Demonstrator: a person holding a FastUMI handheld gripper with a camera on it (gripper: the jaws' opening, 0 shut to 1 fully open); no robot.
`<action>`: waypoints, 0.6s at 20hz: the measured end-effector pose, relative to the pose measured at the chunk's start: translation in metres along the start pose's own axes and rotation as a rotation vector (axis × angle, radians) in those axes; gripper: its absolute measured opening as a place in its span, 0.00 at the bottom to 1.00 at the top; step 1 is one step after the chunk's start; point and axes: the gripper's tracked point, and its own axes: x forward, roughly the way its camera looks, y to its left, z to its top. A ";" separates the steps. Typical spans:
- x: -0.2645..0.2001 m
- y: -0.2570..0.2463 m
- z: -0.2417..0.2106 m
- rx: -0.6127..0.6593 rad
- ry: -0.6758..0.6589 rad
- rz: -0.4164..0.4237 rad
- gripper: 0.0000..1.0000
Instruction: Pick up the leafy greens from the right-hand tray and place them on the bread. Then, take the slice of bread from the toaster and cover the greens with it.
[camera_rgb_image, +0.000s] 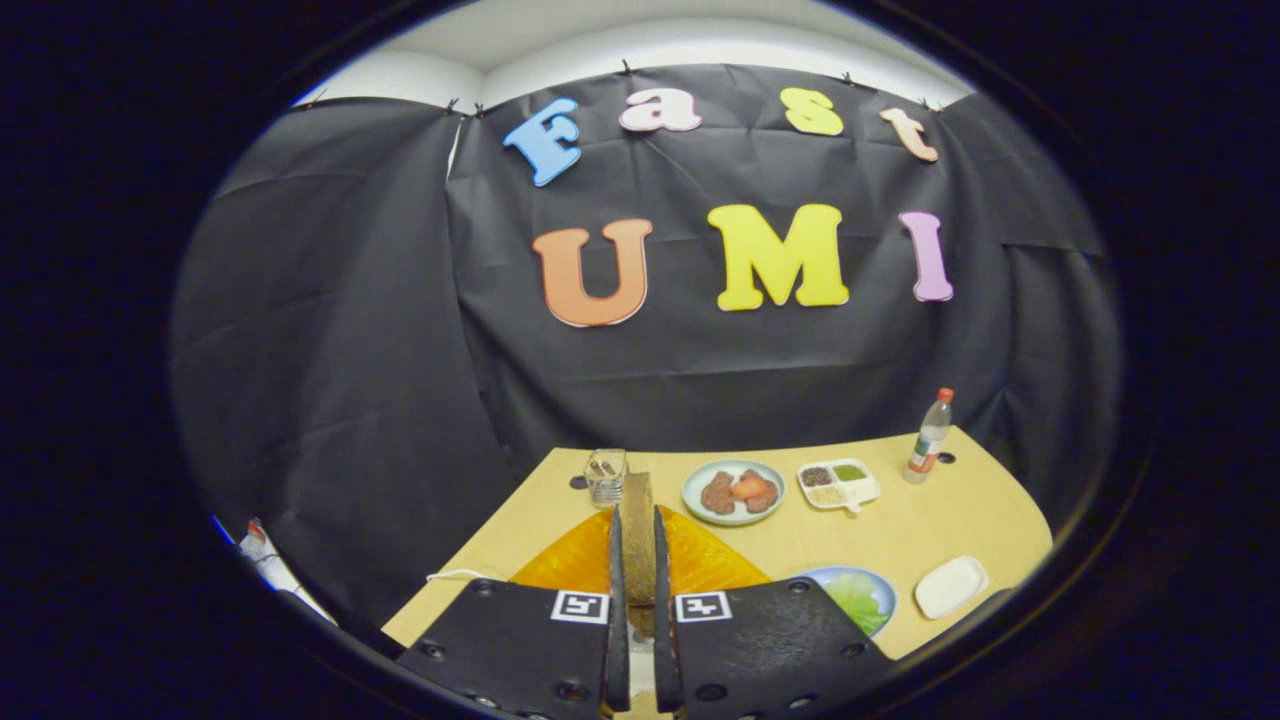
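While my claw is clamped on the slice of bread, both fingers press flat against its sides, so the slice stands upright on edge between them. It is a thin slab with a brown, grainy crust and rises past the fingertips. I hold it above the wooden desk, which is pale, smooth and rounded at its far right corner.

Under the fingers lies an orange mat, glossy and ribbed with fine lines. Just to the right of my claw sits a round pale blue plate holding the leafy greens, crinkled and light green; part of the plate is hidden behind my right finger mount. I cannot tell whether any bread lies under the greens.

Beyond the fingers I count one more round plate, greyish green, carrying three rounded pieces of food, two reddish brown and one orange between them. Just beside it stands one small white tray with three compartments: dark grains in one, green paste in another, pale grains in the third. To the left of the bread stands one clear square cup with something small inside. One clear plastic bottle with a red cap stands upright near the far right corner. One white, smooth, rounded rectangular dish lies near the right edge, apart from the greens. A white cable trails over the left edge.
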 end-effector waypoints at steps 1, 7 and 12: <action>-0.002 -0.010 0.000 0.009 -0.003 -0.011 0.10; 0.005 -0.085 -0.028 0.025 0.040 -0.113 0.10; 0.031 -0.131 -0.087 0.053 0.139 -0.139 0.10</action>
